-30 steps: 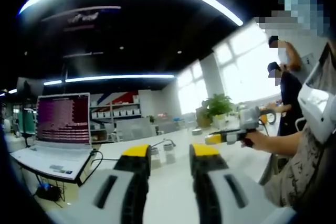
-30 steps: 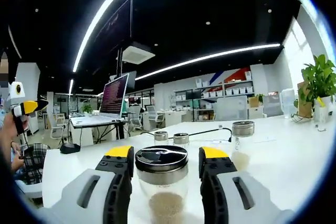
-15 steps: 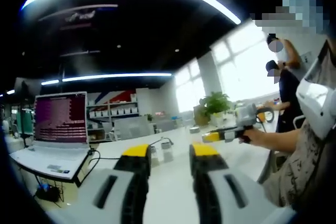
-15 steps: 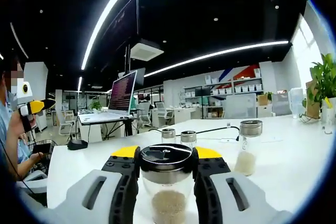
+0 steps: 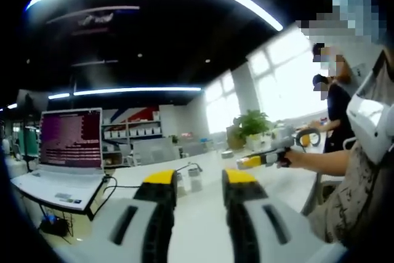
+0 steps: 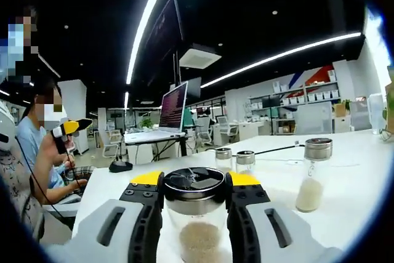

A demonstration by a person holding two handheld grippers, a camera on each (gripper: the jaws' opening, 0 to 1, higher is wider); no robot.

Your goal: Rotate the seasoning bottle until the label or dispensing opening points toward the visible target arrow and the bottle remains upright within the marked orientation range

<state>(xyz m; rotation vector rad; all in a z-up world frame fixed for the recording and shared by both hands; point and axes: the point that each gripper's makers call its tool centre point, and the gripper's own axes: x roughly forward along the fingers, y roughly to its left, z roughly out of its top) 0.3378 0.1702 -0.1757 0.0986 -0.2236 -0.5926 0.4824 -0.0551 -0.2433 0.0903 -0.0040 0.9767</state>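
Observation:
A clear glass seasoning bottle [image 6: 196,229] with a black and steel lid stands upright on the white table [image 6: 345,214], with pale grains in its lower part. My right gripper [image 6: 196,181] is shut on it just under the lid, with a yellow-tipped jaw pressed against each side. In the left gripper view, my left gripper [image 5: 199,178] hangs open above the table [image 5: 203,232] with nothing between its jaws. The right gripper [image 5: 263,159] enters that view from the right, held in a person's hand. The left gripper [image 6: 69,129] appears far left in the right gripper view.
Two short shaker jars [image 6: 234,159] and a taller one [image 6: 313,173] stand farther back on the table. An open laptop [image 5: 68,152] with cables sits at the left. A potted plant [image 5: 252,126] is at the far end. People stand and sit around the table.
The right gripper's jaws have shut on the bottle. Its view has since swung, so the laptop and far jars now sit further right. The left gripper is unchanged.

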